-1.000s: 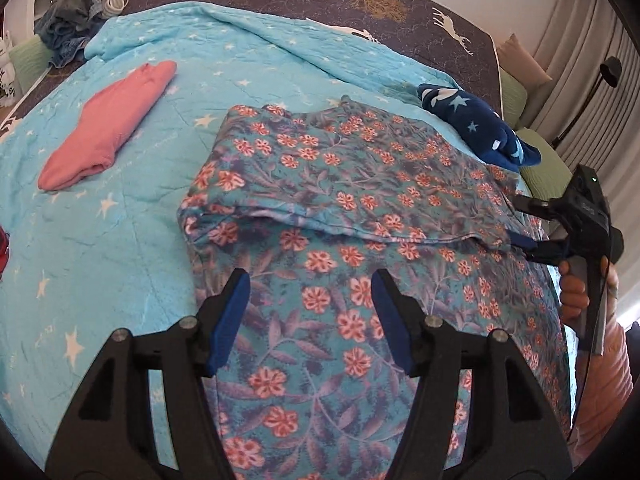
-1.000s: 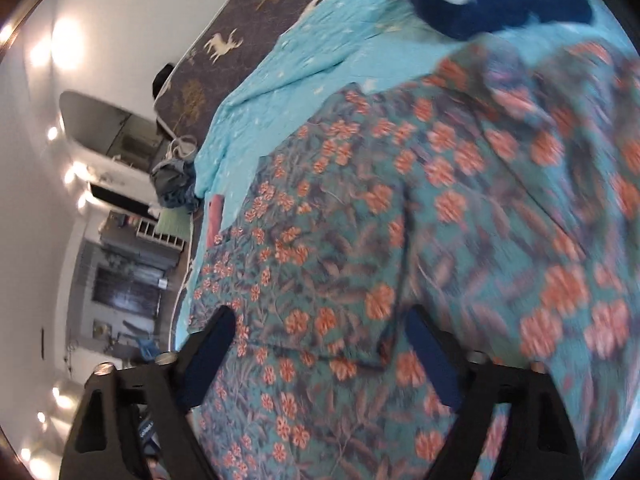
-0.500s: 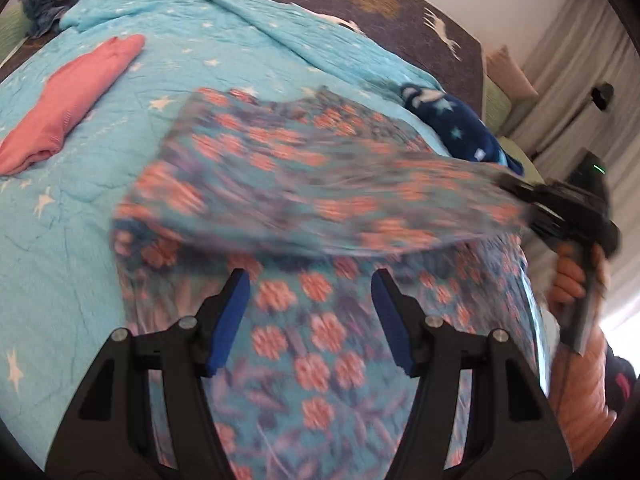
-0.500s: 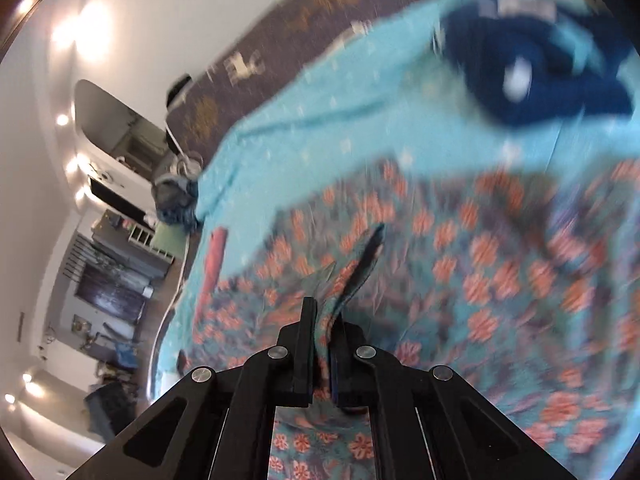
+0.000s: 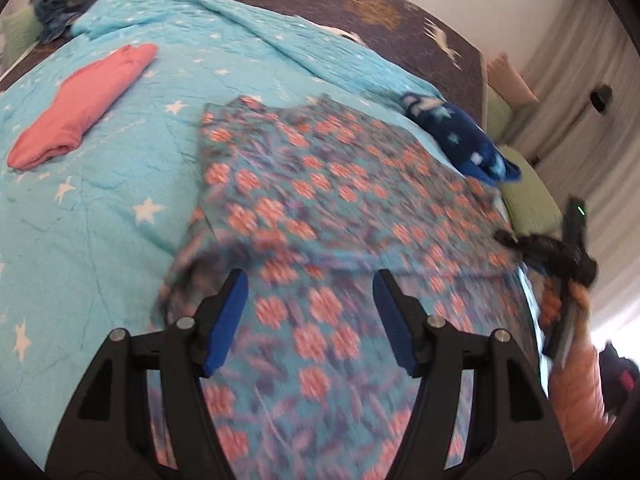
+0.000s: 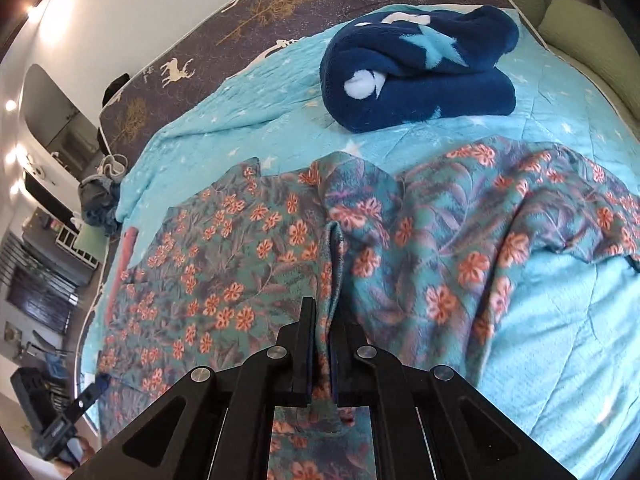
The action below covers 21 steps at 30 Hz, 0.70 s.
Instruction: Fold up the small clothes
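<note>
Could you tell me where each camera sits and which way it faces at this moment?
Left wrist: on the left tongs, which are open, angled down over the floral garment; the right tongs and hand show at the right edge.
Right wrist: on the right tongs, shut on a fold of the floral garment, facing the navy fleece.
Both share the garment, fleece and blue star quilt.

Bed [image 6: 560, 340], floral garment [image 6: 248, 264], navy blanket [image 6: 420, 76]

The turquoise blanket [image 5: 100, 208] is free between the pink folded cloth [image 5: 80, 104] and the floral garment [image 6: 240, 264]. Behind the garment, the rolled navy blanket [image 6: 420, 72] blocks the way.
</note>
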Each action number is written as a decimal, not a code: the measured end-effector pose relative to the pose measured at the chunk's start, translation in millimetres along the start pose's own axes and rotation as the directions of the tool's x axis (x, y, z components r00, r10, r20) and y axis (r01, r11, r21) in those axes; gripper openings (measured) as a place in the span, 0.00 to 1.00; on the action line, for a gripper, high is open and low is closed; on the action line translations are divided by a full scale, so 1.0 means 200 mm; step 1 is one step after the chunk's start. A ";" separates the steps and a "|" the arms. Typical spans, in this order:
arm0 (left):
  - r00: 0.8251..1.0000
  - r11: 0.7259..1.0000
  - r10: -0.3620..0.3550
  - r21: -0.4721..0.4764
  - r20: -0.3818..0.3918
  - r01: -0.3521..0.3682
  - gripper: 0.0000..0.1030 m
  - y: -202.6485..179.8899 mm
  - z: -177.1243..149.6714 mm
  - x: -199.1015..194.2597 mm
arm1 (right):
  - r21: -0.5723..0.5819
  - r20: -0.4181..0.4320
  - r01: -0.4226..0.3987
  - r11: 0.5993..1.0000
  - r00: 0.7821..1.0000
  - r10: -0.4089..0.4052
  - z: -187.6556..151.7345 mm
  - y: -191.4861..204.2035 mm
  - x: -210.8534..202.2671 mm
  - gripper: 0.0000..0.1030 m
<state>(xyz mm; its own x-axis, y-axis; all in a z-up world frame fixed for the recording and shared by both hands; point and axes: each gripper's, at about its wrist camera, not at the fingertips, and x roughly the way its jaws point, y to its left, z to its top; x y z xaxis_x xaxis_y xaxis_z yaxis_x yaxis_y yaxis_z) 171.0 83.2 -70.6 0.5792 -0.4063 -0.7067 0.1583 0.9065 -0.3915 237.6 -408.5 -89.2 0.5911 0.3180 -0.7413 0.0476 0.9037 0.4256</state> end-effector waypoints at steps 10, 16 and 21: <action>0.986 0.992 0.119 0.029 0.119 -0.124 0.80 0.07 0.30 -0.06 | 0.019 0.047 0.021 1.000 0.999 -0.021 -0.01 -0.07 -0.13 0.07; 0.985 0.984 0.163 -0.057 -0.054 -0.166 0.79 0.37 0.55 0.33 | 0.036 0.015 -0.012 0.999 1.000 0.012 -0.03 -0.09 -0.11 0.19; 0.991 0.986 0.128 -0.107 -0.027 -0.130 0.39 0.40 0.63 0.45 | 0.040 0.001 -0.056 0.998 0.998 0.056 -0.01 -0.07 -0.06 0.41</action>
<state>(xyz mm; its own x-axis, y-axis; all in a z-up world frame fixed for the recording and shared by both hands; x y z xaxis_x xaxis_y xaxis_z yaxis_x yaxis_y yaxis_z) 336.7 133.2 -91.7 0.5727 -0.2904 -0.7666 -0.0048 0.9340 -0.3573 227.4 -424.1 -86.6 0.5939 0.3678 -0.7156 0.0467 0.8722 0.4870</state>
